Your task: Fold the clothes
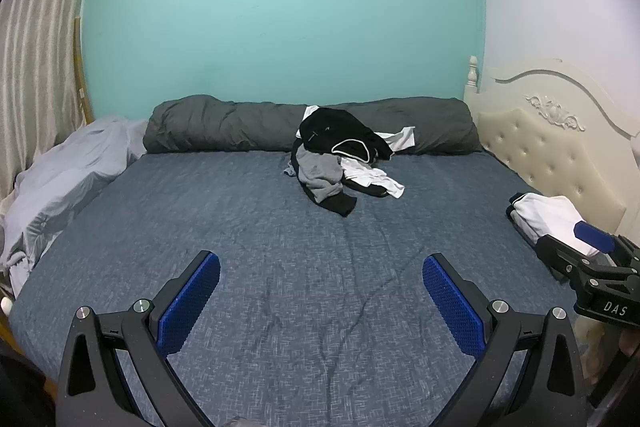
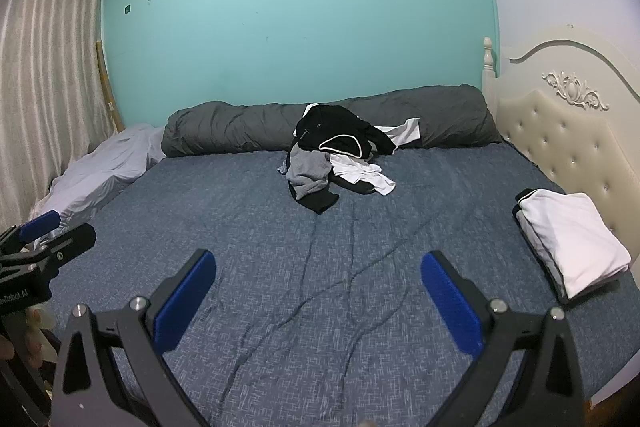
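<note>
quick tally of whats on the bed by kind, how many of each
Pile of unfolded clothes: 1
Folded stack of clothes: 1
Rolled dark grey duvet: 1
Crumpled pale sheet: 1
Grippers above the bed, jaws open: 2, the left gripper and the right gripper
Total: 6

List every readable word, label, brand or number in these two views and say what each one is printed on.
"DAS": white letters on the black body of the right gripper, left wrist view.
"...nRobot.AI": white letters on the black body of the left gripper, right wrist view; the start is cut off by the picture's edge.
Pile of clothes: small marks, too small to read.
</note>
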Motion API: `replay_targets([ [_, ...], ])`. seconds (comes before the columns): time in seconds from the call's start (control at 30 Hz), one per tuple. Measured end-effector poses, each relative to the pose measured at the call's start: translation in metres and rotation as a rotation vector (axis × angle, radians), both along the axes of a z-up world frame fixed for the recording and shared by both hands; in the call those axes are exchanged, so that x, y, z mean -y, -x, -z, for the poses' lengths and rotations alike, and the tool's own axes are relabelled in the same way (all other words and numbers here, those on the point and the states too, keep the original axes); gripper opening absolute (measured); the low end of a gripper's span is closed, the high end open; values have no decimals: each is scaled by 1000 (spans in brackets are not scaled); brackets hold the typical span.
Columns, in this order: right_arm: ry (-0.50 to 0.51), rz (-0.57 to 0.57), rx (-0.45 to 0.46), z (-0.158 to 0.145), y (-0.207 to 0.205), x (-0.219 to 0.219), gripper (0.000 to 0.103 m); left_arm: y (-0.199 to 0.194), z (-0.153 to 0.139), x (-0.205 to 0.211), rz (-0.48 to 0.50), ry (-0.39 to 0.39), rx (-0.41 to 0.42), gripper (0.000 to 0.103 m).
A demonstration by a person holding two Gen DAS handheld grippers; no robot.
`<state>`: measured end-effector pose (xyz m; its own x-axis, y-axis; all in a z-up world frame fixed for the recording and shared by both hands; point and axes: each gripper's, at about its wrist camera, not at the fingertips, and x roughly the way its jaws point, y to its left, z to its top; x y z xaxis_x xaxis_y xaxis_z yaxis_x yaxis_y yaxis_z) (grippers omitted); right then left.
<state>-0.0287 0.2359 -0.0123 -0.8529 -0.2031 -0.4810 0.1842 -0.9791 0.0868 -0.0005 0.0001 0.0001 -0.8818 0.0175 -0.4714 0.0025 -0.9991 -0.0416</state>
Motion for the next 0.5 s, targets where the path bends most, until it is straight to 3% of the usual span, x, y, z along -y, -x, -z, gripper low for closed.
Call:
replay_targets([
  [0.5,2,0,5,-3,0,-3,103,5,13,-6,-4,5,4,103],
])
